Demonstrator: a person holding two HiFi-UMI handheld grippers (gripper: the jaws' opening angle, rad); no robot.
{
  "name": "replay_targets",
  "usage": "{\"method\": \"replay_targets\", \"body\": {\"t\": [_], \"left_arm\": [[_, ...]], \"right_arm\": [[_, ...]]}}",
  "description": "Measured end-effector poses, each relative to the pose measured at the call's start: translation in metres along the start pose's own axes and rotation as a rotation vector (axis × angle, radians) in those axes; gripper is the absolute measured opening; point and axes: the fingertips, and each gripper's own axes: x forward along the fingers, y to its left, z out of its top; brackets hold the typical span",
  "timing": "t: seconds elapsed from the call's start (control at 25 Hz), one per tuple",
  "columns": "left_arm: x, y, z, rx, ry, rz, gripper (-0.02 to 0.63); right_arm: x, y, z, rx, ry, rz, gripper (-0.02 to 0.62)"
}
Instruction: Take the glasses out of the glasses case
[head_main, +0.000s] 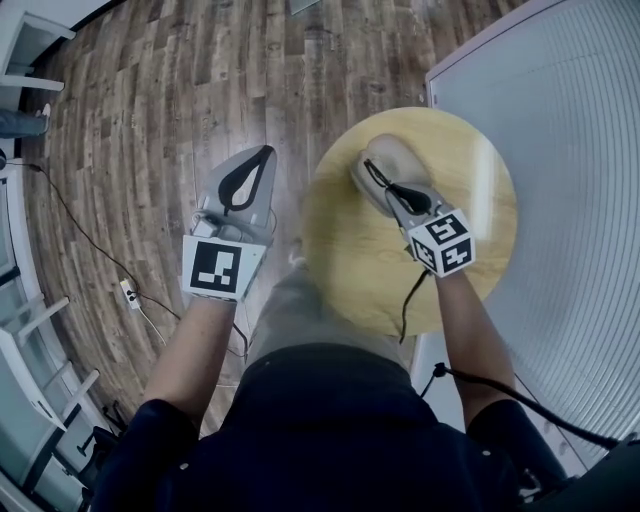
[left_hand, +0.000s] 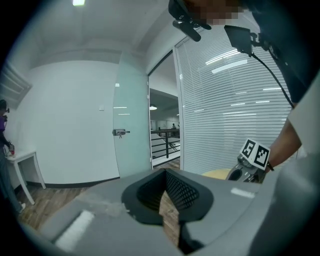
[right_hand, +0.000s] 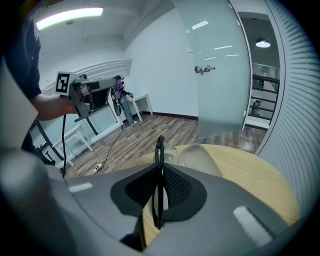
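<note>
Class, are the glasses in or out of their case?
Apparently out: the right gripper clamps the glasses, which stand clear beside the beige case.

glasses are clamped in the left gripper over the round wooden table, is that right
Wrong gripper: the right gripper holds the glasses. The right gripper view shows the black frame clamped between its jaws, over the round wooden table.

No words, brands or numbers legible, only black-and-white square code patterns, on left marker cube (head_main: 222, 268) at 9 o'clock, right marker cube (head_main: 443, 243) at 3 o'clock
</note>
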Motion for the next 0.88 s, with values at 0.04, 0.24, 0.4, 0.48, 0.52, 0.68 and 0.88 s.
{"method": "replay_targets", "body": {"t": [0.04, 0.24, 0.4, 0.48, 0.52, 0.68, 0.88], "left_arm": [[-0.003, -0.002, 0.003, 0.003, -0.007, -0.002, 0.005], [-0.017, -0.008, 0.024, 0.028, -0.040, -0.010, 0.005], [-0.035, -0.013, 0.036, 0.056, -0.067, -0.022, 0.006], [-0.042, -0.018, 0.040, 0.074, -0.077, -0.032, 0.006], [-0.045, -0.021, 0.045, 0.069, -0.088, -0.033, 0.006], [-0.060, -0.031, 0.069, 0.054, -0.146, -0.037, 0.006], [-0.072, -0.038, 0.089, 0.098, -0.174, -0.056, 0.006]], "right_arm": [[-0.005, 0.002, 0.002, -0.002, -0.007, -0.005, 0.038], [-0.029, 0.008, 0.015, -0.012, -0.048, -0.037, 0.038], [-0.052, 0.021, 0.030, -0.013, -0.094, -0.060, 0.038], [-0.065, 0.028, 0.036, -0.011, -0.122, -0.069, 0.038], [-0.072, 0.031, 0.039, -0.009, -0.136, -0.074, 0.038], [-0.102, 0.044, 0.051, -0.013, -0.179, -0.102, 0.038], [-0.138, 0.057, 0.068, -0.041, -0.229, -0.130, 0.038]]}}
